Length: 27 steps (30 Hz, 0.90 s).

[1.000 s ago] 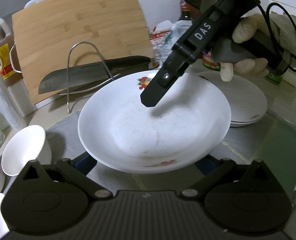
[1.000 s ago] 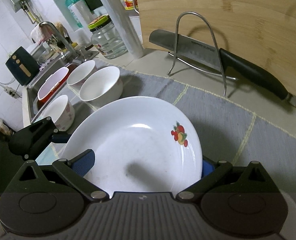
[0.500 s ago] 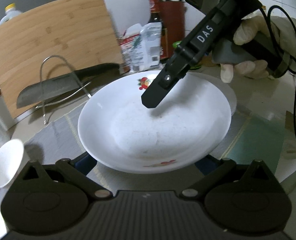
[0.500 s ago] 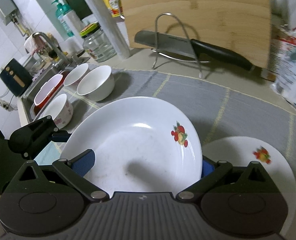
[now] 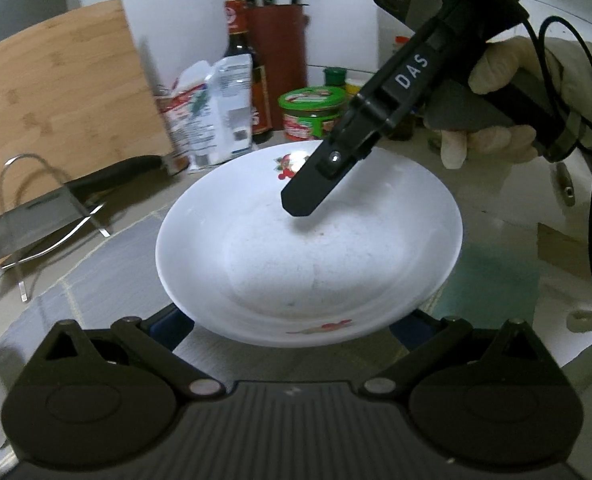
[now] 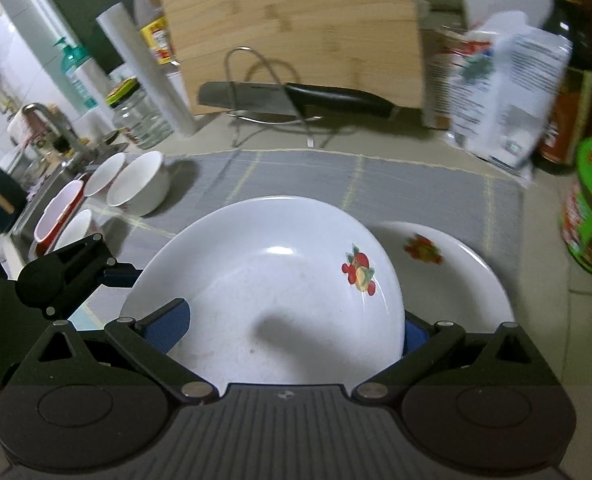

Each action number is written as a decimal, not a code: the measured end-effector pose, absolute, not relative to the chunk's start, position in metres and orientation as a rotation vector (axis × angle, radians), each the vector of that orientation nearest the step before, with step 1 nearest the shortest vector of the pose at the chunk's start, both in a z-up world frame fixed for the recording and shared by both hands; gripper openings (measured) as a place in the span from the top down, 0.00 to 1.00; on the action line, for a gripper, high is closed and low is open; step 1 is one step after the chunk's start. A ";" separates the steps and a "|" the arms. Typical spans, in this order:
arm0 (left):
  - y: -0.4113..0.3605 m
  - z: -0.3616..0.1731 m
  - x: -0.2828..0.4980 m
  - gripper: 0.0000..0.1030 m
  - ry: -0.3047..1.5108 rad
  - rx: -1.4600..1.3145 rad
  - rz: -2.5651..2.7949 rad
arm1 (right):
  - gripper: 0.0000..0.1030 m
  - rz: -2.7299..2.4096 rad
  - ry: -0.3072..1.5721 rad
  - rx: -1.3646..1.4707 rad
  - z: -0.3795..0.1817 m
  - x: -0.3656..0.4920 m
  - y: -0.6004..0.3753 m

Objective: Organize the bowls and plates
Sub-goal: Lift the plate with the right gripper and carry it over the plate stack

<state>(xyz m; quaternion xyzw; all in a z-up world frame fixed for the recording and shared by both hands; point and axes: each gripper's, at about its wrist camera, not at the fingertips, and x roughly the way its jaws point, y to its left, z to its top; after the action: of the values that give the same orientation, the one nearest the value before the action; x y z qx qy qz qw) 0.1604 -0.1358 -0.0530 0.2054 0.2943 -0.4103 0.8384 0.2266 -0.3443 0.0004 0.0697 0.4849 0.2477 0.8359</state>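
Since a moment ago the plate has swung to the right along the counter: the cutting board point(image 6: 296, 28) and knife point(image 6: 296, 98) have slid off to the left, and a second plate point(image 6: 451, 280), lying on the grey mat point(image 6: 415, 184), has come up just beyond the right claw's right-hand finger.

The white fruit-patterned plate point(image 6: 264, 288) is held up off the mat between both claws. The right gripper point(image 6: 292, 326) is clamped on its near rim, one blue pad point(image 6: 168, 320) over the inside at the left and the other finger under the rim at the right. From the left side, the left gripper point(image 5: 292, 324) has its fingers under the opposite rim; whether they pinch it or only cradle it, I cannot tell. A gloved hand point(image 5: 491, 120) grips the right gripper's handle.

Well off to the left of the right claw, white bowls point(image 6: 136, 184) sit beside the sink. Ahead and right stand a white packet point(image 6: 503, 92) and a green-lidded jar point(image 6: 591, 208).
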 end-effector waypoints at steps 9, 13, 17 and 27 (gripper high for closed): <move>-0.158 -0.062 0.169 0.01 0.644 0.448 -0.928 | 0.00 0.458 1.036 0.182 -0.009 0.220 -0.372; -0.165 -0.064 0.174 0.01 0.652 0.455 -0.942 | 0.00 0.443 1.044 0.193 -0.015 0.221 -0.378; -0.169 -0.068 0.176 0.01 0.664 0.461 -0.949 | 0.00 0.431 1.050 0.199 -0.020 0.222 -0.382; -0.174 -0.072 0.181 0.01 0.690 0.468 -0.967 | 0.00 0.412 1.060 0.212 -0.027 0.224 -0.387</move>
<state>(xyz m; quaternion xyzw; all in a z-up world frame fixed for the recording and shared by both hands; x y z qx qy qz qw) 0.1812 -0.1735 -0.0720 0.2183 0.3220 -0.4513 0.8031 0.2235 -0.3868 -0.0265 0.1003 0.5008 0.1945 0.8374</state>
